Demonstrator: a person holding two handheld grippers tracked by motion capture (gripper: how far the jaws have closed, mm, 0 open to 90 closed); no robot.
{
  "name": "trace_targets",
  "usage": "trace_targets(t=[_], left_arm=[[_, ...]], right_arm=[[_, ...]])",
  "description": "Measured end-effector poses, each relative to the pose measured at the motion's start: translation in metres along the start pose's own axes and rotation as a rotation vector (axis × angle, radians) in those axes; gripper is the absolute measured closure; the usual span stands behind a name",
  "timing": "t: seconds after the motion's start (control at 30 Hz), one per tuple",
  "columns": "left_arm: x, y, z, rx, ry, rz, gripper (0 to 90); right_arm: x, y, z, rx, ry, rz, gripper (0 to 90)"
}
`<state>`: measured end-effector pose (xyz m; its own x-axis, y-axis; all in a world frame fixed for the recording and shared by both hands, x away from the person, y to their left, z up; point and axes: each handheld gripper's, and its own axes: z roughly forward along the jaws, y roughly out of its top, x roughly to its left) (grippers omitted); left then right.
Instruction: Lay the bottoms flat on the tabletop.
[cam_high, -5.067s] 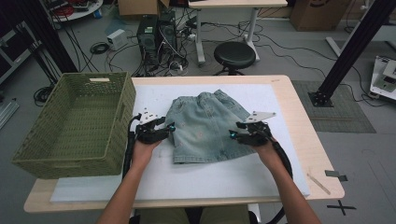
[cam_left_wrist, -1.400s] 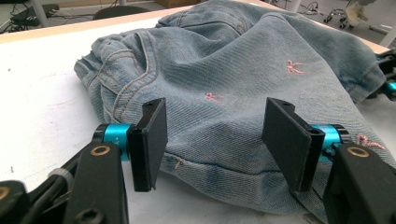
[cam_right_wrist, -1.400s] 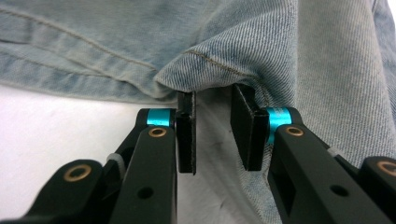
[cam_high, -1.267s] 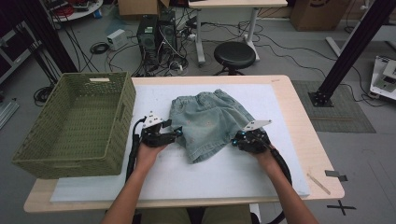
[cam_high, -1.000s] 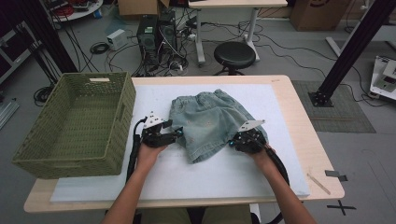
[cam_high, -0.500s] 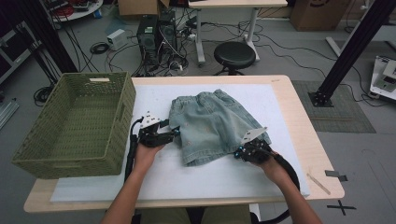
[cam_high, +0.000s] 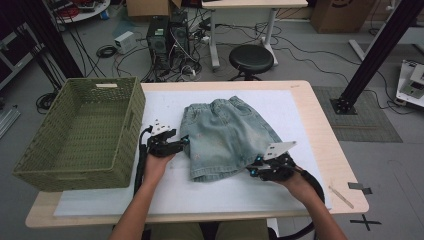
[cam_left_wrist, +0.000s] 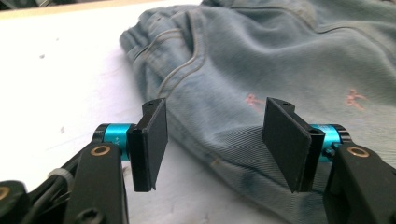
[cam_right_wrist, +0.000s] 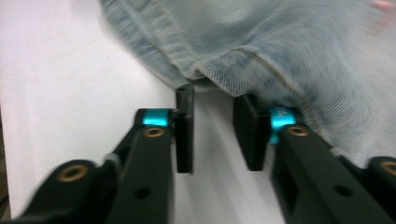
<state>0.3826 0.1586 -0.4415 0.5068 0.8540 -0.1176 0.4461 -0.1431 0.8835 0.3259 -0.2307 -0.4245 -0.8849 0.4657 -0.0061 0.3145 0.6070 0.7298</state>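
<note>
Your table (cam_high: 320, 125) carries a white mat (cam_high: 165, 107), and on its left side stands a green basket (cam_high: 80, 135). The denim shorts (cam_high: 225, 135) lie flat in the middle of the mat, waistband at the far end, leg hems toward you, well apart from the basket's wall.

Your left gripper (cam_high: 172, 145) sits just beside the shorts' left edge, between the basket and the cloth. In the left gripper view (cam_left_wrist: 215, 144) its jaws stand wide apart, with the side seam of the shorts (cam_left_wrist: 261, 70) lying between and beyond them; neither pad presses on the cloth.

Your right gripper (cam_high: 255, 172) is at the near right corner of the shorts, by the hem. In the right gripper view (cam_right_wrist: 212, 133) its jaws have just been opening and stand at a narrow gap; the hem (cam_right_wrist: 243, 60) lies just past the tips, with bare mat in the gap and no cloth pinched.
</note>
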Motion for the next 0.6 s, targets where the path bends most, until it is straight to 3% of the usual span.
trace_targets(t=[0.1, 0.17, 0.27, 0.37, 0.5, 0.6], left_arm=[[0.004, -0.002, 0.002, 0.040, 0.022, -0.037, 36.2], [0.006, -0.004, 0.004, 0.061, 0.017, -0.051, 35.1], [0.005, -0.004, 0.008, 0.083, 0.006, -0.055, 35.8], [0.004, -0.003, 0.011, 0.092, -0.011, -0.057, 38.8], [-0.002, -0.001, 0.018, 0.128, -0.066, -0.049, 44.8], [-0.009, 0.001, 0.026, 0.196, -0.054, 0.007, 54.6]], right_arm=[[-0.013, -0.012, -0.022, -0.071, -0.032, 0.056, 63.6], [-0.021, -0.023, -0.039, -0.126, -0.091, 0.097, 63.4], [-0.035, -0.035, -0.057, -0.144, -0.211, 0.168, 63.3], [-0.046, -0.041, -0.063, -0.120, -0.309, 0.222, 61.1], [-0.066, -0.046, -0.050, -0.055, -0.395, 0.297, 57.0], [-0.078, -0.047, -0.034, 0.008, -0.422, 0.337, 56.7]])
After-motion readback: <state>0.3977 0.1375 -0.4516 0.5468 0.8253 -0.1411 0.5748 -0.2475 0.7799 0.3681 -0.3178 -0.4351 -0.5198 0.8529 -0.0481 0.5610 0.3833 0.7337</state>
